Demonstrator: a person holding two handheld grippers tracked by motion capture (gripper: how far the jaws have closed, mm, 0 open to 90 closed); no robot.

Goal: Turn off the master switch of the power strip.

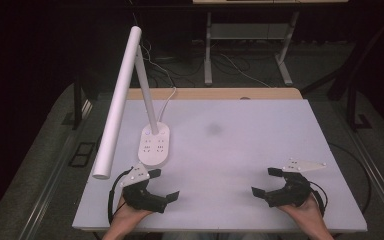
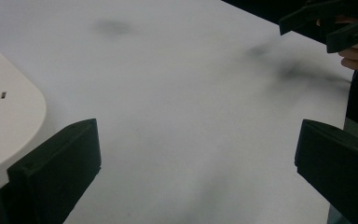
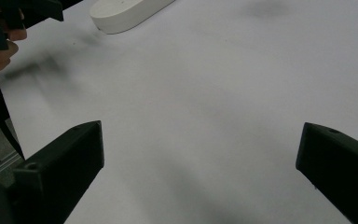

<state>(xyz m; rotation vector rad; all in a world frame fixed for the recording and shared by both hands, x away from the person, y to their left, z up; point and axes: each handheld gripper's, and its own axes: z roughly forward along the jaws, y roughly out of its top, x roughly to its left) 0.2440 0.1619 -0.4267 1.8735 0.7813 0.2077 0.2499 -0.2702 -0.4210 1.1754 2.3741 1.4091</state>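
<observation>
The left gripper [image 1: 166, 184] rested on the near left part of the white table [image 1: 240, 145] with its jaws spread wide and nothing between them, and the right gripper [image 1: 265, 182] sat the same way at the near right. The white desk lamp [image 1: 154, 143] stood just beyond the left gripper, its base close to that jaw. Any reach for it would likely go best from the left, approaching the base squarely and slowly so the long tilted head [image 1: 116, 105] was not knocked.

Dark room — grey floor [image 1: 40, 165], metal-legged desk [image 1: 250, 30] behind.
</observation>
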